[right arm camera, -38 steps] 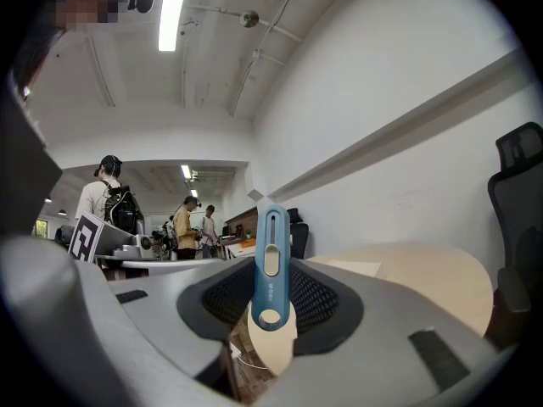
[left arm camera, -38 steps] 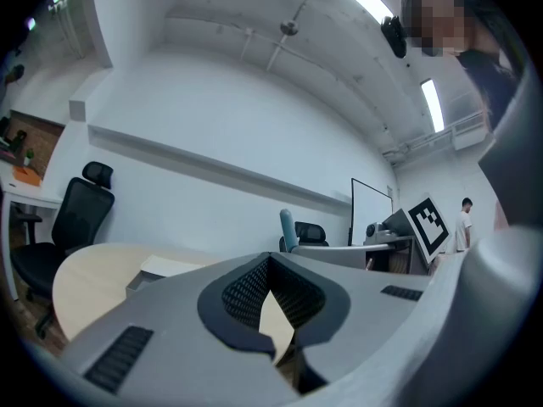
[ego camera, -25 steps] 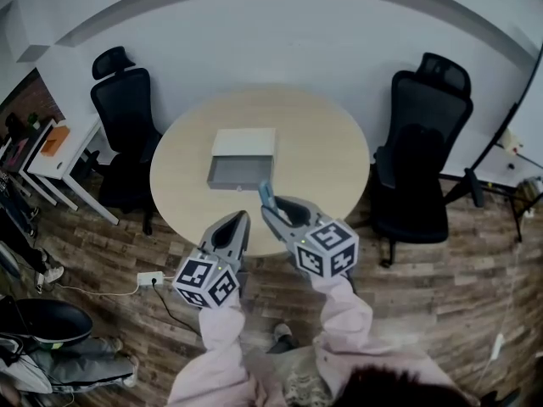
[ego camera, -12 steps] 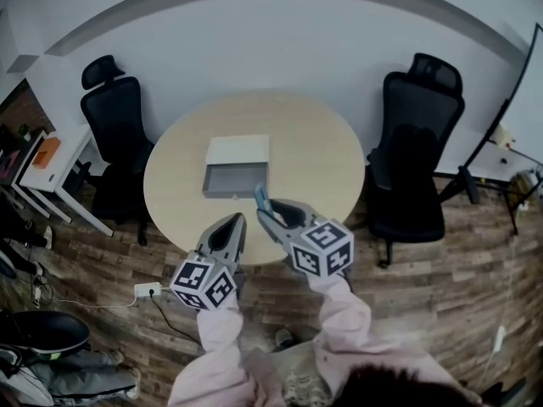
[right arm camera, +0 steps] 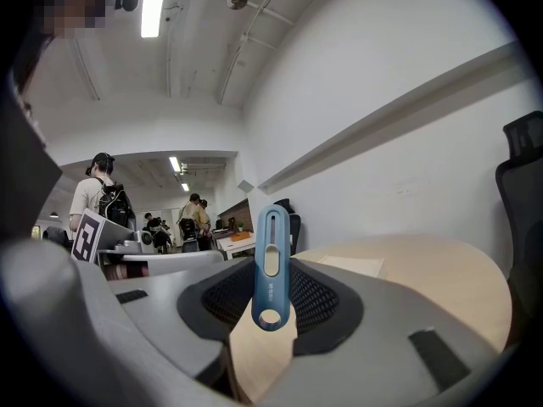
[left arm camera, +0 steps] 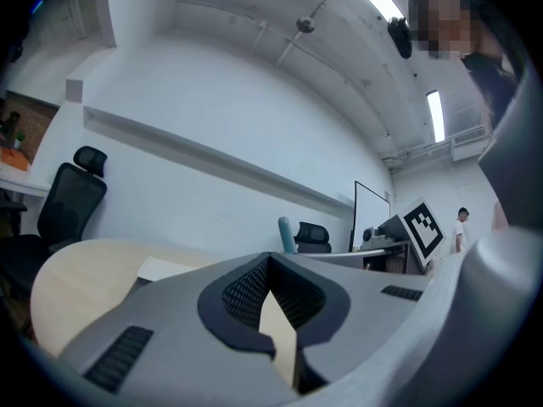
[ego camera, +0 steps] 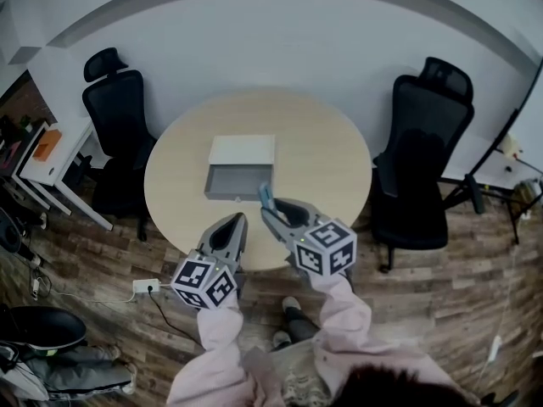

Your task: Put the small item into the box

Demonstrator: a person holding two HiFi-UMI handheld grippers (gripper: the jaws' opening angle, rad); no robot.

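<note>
Held level side by side at the near edge of the table (ego camera: 331, 155), the right gripper (ego camera: 269, 211) clamps the blue item (ego camera: 265, 195) upright, just short of the open box (ego camera: 236, 182) at frame centre, while the left gripper (ego camera: 237, 221) is nearly closed, empty.

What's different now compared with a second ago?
Both grippers have edged slightly toward the open box. Nothing was grabbed or released: the right gripper still clamps the blue item, and the left gripper stays shut and empty. The box has not moved.
</note>
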